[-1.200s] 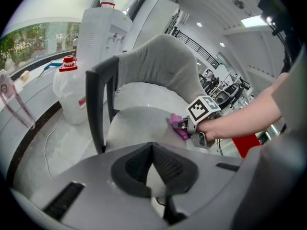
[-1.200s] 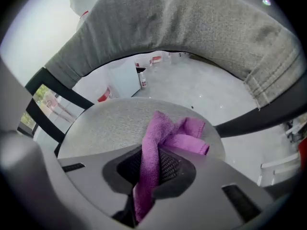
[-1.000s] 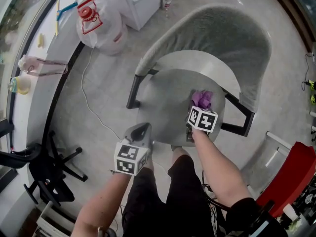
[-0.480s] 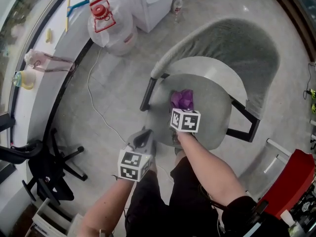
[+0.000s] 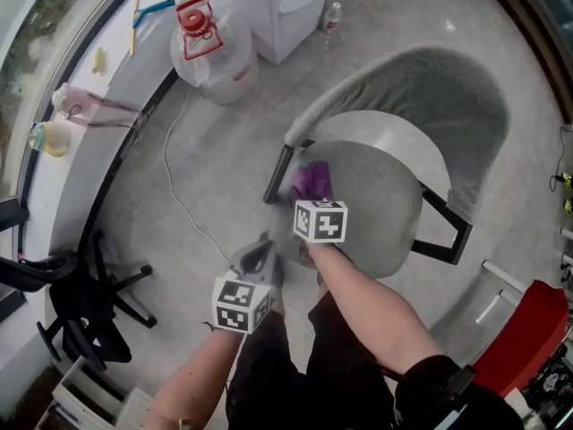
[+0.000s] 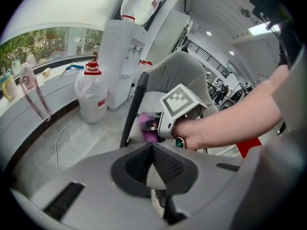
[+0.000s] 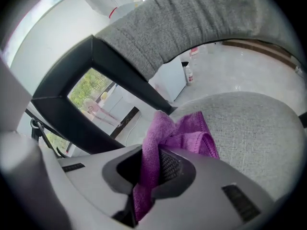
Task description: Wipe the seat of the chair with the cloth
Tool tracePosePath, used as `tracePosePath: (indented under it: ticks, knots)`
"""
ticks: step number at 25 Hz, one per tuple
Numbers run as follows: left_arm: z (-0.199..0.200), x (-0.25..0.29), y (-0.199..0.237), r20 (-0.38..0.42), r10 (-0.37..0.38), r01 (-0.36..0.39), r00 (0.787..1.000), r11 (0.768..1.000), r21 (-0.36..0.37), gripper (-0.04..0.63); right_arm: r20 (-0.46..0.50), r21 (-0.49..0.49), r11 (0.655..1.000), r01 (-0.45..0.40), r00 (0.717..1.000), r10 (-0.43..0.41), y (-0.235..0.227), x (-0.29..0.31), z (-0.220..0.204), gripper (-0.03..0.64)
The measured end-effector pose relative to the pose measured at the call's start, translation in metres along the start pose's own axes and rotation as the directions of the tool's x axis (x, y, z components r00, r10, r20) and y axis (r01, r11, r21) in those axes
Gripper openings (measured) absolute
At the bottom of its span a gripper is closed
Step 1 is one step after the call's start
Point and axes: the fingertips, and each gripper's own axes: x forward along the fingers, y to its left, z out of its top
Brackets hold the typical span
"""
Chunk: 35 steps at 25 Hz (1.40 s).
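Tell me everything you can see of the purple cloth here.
The purple cloth looks like soft microfibre with a stitched hem. It is bunched, not spread out. One fold is pinched between the jaws of the right gripper, a tail hanging below them; the rest spills forward onto the chair's grey fabric seat. In the head view it sits at the seat's left edge, beside the black frame.

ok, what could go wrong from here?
1. The cloth sits at the left edge of the seat, right by the black arm frame; pushed further that way, the right gripper may knock the frame or slide off the seat.
2. The cloth is bunched in the jaws, so a pass may wipe only a narrow strip.
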Motion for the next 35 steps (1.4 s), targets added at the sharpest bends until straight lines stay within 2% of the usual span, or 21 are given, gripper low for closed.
tracePosePath:
  ticks: [4, 8, 10, 14, 17, 20, 22, 29, 35]
  knots:
    - [-0.002, 0.001, -0.005, -0.008, 0.011, -0.011, 1.000, 1.000, -0.002, 0.005, 0.076, 0.058, 0.997, -0.053, 0.996, 0.048, 0.000, -0.023, 0.015, 0.044]
    - [0.005, 0.011, -0.020, -0.021, -0.008, 0.008, 1.000, 1.000, 0.013, 0.005, 0.149, 0.093, 0.993, -0.071, 0.987, 0.057, -0.021, -0.057, 0.033, 0.044]
    - [0.013, 0.020, -0.035, -0.025, -0.027, 0.028, 0.999, 0.999, 0.030, 0.005, 0.207, 0.112, 0.993, -0.036, 0.978, 0.012, -0.045, -0.083, 0.046, 0.045]
    - [0.026, 0.035, -0.067, -0.031, -0.075, 0.078, 0.997, 0.993, 0.085, 0.005, 0.315, 0.095, 0.987, 0.129, 0.937, -0.153, -0.109, -0.136, 0.069, 0.044]
    - [0.034, 0.049, -0.090, -0.045, -0.105, 0.109, 0.994, 0.986, 0.123, 0.005, 0.343, 0.137, 0.969, 0.203, 0.908, -0.239, -0.162, -0.168, 0.074, 0.044]
    - [0.040, 0.063, -0.109, -0.058, -0.113, 0.120, 0.992, 0.985, 0.122, 0.005, 0.336, 0.190, 0.942, 0.275, 0.884, -0.326, -0.211, -0.190, 0.073, 0.046]
    - [0.048, 0.072, -0.121, -0.056, -0.125, 0.132, 0.991, 0.983, 0.127, 0.005, 0.320, 0.187, 0.923, 0.336, 0.867, -0.381, -0.236, -0.200, 0.072, 0.046]
    - [0.069, 0.092, -0.143, -0.039, -0.139, 0.143, 0.990, 0.980, 0.138, 0.005, 0.239, 0.173, 0.866, 0.469, 0.833, -0.499, -0.284, -0.207, 0.054, 0.045]
    - [0.066, 0.101, -0.132, -0.043, -0.122, 0.127, 0.992, 0.982, 0.137, 0.005, 0.091, 0.117, 0.834, 0.539, 0.830, -0.550, -0.302, -0.171, 0.026, 0.046]
